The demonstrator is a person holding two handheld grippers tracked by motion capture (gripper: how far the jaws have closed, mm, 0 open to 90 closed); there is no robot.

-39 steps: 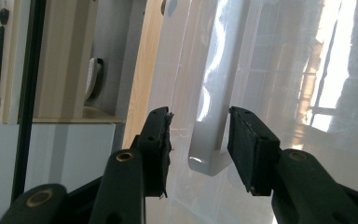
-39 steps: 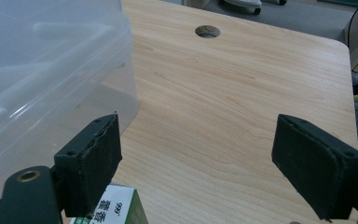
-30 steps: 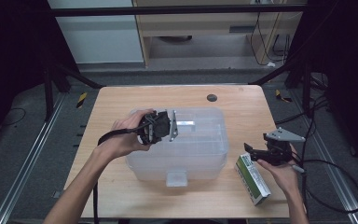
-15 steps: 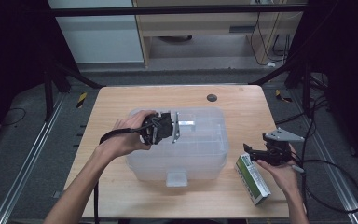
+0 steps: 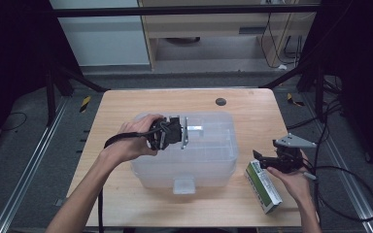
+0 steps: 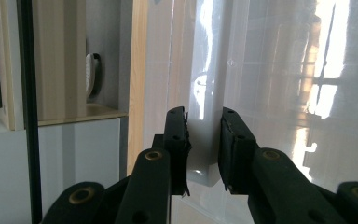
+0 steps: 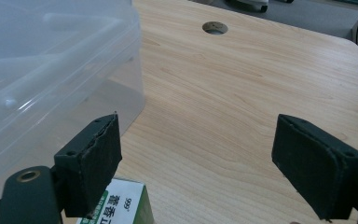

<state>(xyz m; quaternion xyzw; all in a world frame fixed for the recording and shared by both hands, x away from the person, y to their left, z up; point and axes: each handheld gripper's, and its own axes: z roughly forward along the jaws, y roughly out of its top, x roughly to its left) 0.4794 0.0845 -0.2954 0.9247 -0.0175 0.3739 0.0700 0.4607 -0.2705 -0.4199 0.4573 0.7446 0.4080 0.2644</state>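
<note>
**Left gripper clamps the handle on the clear box lid**

A clear plastic storage box [image 5: 194, 155] stands at the middle of the wooden desk [image 5: 126, 194], its lid on. The left gripper [image 5: 177, 132] lies over the lid's left half, and its jaws have just been closing on the white lid handle [image 6: 204, 140]; in the left gripper view the pads press that handle from both sides. The right gripper [image 5: 267, 160] hovers just right of the box with its jaws wide apart and nothing between them. Directly under it, beside the box's right wall, lies a green and white carton [image 5: 263, 186]. A round cable hole [image 5: 220, 102] sits beyond the box.
</note>
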